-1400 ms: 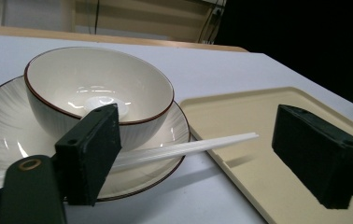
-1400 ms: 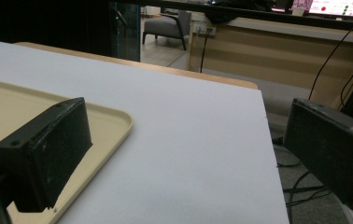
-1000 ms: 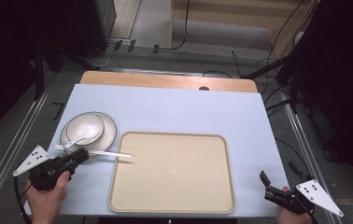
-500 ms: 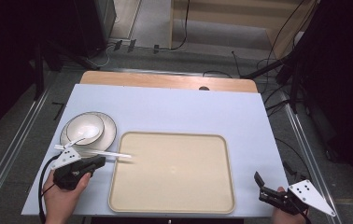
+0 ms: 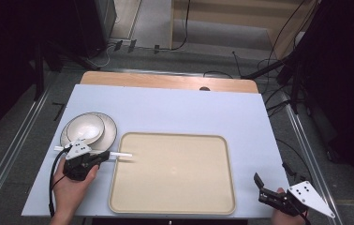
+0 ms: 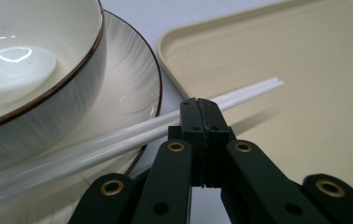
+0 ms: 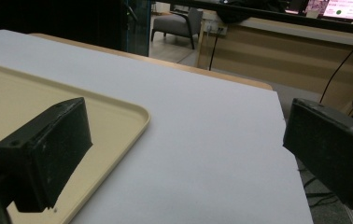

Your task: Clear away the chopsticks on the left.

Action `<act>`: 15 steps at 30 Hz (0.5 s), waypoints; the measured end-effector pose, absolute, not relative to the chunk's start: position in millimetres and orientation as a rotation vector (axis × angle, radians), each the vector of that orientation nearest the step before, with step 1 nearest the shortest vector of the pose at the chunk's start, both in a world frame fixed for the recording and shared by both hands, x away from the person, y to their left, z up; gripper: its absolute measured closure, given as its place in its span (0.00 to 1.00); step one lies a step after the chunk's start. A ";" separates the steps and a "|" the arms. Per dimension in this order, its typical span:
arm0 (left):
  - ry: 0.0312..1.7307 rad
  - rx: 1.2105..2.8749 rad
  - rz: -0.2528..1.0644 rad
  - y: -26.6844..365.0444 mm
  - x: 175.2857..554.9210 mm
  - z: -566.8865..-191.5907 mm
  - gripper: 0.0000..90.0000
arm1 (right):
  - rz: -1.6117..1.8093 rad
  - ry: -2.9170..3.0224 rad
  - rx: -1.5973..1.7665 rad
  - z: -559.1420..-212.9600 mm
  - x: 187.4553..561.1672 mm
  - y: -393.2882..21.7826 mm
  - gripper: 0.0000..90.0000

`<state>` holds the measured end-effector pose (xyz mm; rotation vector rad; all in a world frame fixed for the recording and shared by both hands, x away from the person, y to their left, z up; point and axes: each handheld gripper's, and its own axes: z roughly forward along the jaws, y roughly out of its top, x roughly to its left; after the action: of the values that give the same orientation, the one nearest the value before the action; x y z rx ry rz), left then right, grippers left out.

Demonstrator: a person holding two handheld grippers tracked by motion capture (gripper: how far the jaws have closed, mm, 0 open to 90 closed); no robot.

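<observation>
Clamped shut on the white chopsticks (image 6: 132, 135), the left gripper (image 5: 101, 158) is held beside the tray (image 5: 175, 206), their tips over its left rim; the right gripper (image 5: 262, 188) is held wide near its right corner

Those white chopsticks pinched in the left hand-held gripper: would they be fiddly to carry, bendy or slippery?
The chopsticks look straight and unbowed though held at one spot, so probably stiff. Their glossy, smooth surface suggests they could slide in the left hand-held gripper. Being a loose pair gripped together, one might slip or swivel. Thin as they are, they are likely light.
</observation>
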<state>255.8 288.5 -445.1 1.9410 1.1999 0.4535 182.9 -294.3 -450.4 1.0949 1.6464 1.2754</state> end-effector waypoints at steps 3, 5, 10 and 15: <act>1.199 1.936 0.457 288.9 259.6 -444.4 1.00 | 1.275 1.656 1.092 -450.8 181.7 -293.4 0.02; 1.202 1.925 0.459 289.6 261.4 -443.8 1.00 | 1.266 1.663 1.091 -452.0 181.7 -292.8 0.02; 1.212 1.911 0.465 289.6 266.7 -442.4 1.00 | 1.267 1.658 1.096 -451.8 179.9 -294.2 0.02; 1.218 1.923 0.482 287.7 270.7 -443.3 1.00 | 1.276 1.653 1.104 -451.7 179.0 -295.4 0.02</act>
<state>270.7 287.7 -443.3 1.9230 1.2176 0.4816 179.0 -295.4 -451.7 1.1036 1.6528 1.2763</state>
